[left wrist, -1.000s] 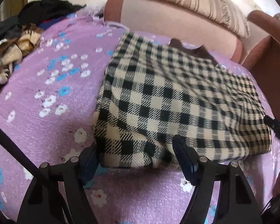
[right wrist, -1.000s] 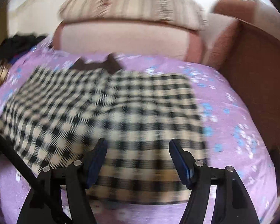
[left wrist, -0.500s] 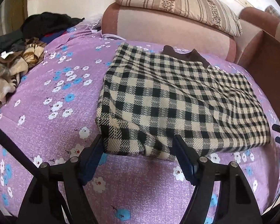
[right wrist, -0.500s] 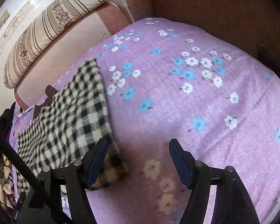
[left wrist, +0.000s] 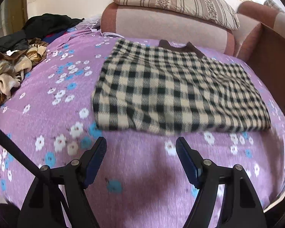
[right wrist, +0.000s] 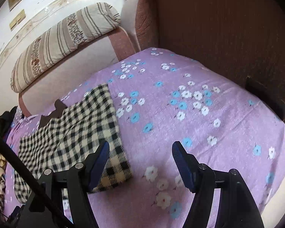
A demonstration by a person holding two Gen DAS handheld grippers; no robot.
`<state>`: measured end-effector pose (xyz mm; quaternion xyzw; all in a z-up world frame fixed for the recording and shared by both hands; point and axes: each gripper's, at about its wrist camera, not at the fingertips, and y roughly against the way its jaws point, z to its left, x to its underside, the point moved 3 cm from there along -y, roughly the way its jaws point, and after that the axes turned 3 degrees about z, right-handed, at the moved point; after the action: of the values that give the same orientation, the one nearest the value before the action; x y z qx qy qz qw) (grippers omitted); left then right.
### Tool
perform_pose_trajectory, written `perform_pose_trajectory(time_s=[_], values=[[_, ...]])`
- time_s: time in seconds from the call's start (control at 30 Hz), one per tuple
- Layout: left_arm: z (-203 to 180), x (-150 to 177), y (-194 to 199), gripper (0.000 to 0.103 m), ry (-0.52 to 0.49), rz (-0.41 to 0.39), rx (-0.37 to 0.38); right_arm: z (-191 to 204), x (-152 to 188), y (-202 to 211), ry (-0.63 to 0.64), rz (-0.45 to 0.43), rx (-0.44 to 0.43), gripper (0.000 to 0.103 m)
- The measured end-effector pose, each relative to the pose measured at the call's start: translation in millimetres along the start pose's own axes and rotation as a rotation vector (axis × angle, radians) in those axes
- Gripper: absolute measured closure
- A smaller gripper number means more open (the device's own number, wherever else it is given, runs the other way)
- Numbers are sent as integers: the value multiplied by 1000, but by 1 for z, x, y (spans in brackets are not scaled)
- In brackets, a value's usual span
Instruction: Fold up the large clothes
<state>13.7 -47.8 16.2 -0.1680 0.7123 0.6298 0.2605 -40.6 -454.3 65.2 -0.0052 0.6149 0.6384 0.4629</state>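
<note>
Now the woolly checked garment (left wrist: 178, 93) lay folded, rectangular, on the floral purple bedsheet (left wrist: 47, 102); left gripper (left wrist: 141, 152) and right gripper (right wrist: 140, 155) were both open, holding nothing.

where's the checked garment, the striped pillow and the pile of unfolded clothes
checked garment (left wrist: 172, 91), left wrist view, middle of the folded cloth
striped pillow (left wrist: 172, 0), left wrist view, middle of its top face
pile of unfolded clothes (left wrist: 11, 66), left wrist view, tan patterned fabric

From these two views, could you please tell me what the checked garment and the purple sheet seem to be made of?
The checked garment looks like thick, soft woven or brushed fabric, perhaps wool or fleece: matte, with fuzzy check edges and a bulky folded edge. The purple sheet looks like thin printed cotton or a blend: flat, fine-textured, with a slight sheen and a flower print.
</note>
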Motion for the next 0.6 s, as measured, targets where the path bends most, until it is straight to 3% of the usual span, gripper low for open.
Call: perform_pose_trajectory(time_s=[0.37, 0.6], values=[[-13, 22, 17, 29, 5, 63, 41, 9, 30, 6, 55, 38, -31, 30], [-38, -6, 23, 29, -14, 36, 88, -15, 32, -14, -113, 150, -153, 30]])
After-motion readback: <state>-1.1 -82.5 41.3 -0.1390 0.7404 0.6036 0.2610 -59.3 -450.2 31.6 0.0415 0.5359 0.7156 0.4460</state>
